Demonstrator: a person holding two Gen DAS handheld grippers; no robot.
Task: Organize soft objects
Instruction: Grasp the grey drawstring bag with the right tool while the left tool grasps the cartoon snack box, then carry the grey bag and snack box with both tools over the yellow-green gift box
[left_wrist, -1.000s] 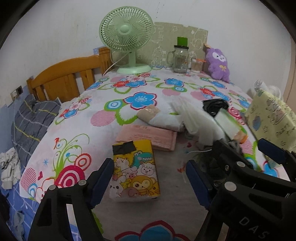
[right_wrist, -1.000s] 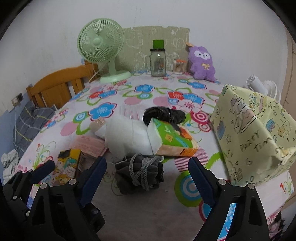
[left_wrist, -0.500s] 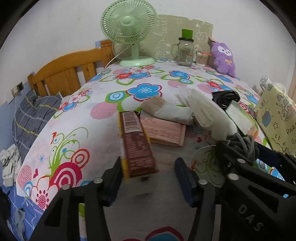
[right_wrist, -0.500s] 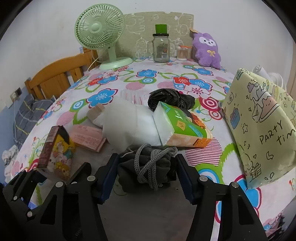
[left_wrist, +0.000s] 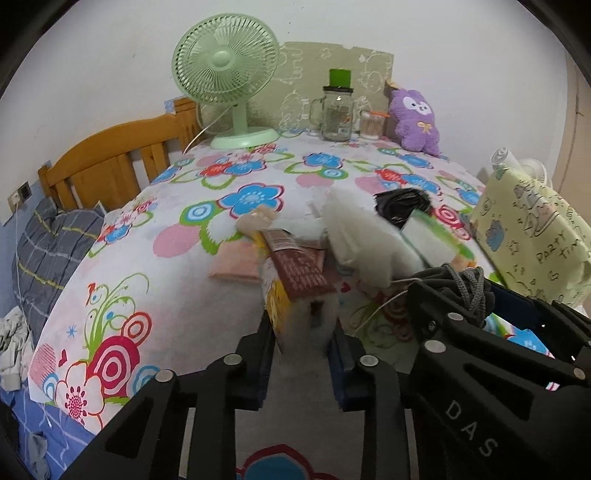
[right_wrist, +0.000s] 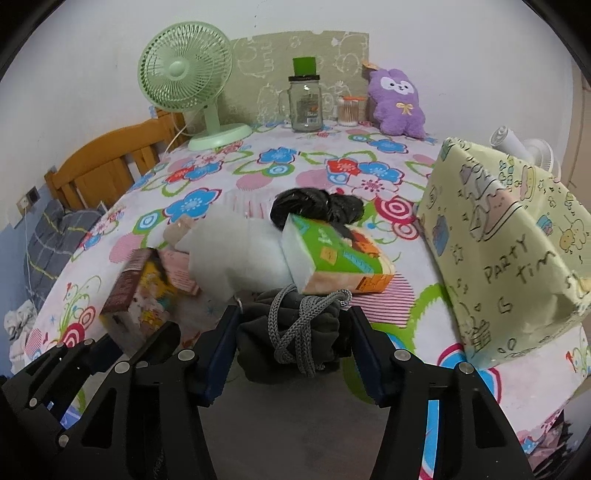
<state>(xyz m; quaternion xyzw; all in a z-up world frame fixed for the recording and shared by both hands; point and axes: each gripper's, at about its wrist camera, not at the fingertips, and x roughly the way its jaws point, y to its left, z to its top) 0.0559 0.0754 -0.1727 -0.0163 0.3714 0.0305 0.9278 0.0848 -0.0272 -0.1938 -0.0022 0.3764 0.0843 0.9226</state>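
Since a sec ago the cartoon tissue pack (left_wrist: 295, 291) has gone from lying flat on the bed to standing on edge, brown side up, and both tongs have closed in from wide apart. Left gripper (left_wrist: 301, 354) is still closing, pads pressing on the pack's near end, so it's grasping the pack. Right gripper (right_wrist: 293, 343) is closing too, pads against both sides of the dark grey drawstring bundle (right_wrist: 291, 332), cord knotted on top; it's clenched on that.

Both sit near the front edge of the floral bedsheet (right_wrist: 280, 155), pack to the left, bundle to the right, close together. Just behind them, mid-bed: pink tissue pack (left_wrist: 232, 262) lying flat, white soft pack (right_wrist: 240, 254), green-orange tissue pack (right_wrist: 340, 258) leaning on it, black plastic bag (right_wrist: 314, 208) behind that.

Right edge: yellow "PARTY" wrapped box (right_wrist: 506, 236), tilted. Far edge by the wall: green desk fan (right_wrist: 188, 77) at the left corner, then glass jar w/ green lid (right_wrist: 304, 103), small cotton-swab jar (right_wrist: 349, 110), purple plush (right_wrist: 397, 101). Wooden bed frame (left_wrist: 107, 162) beyond the left edge.
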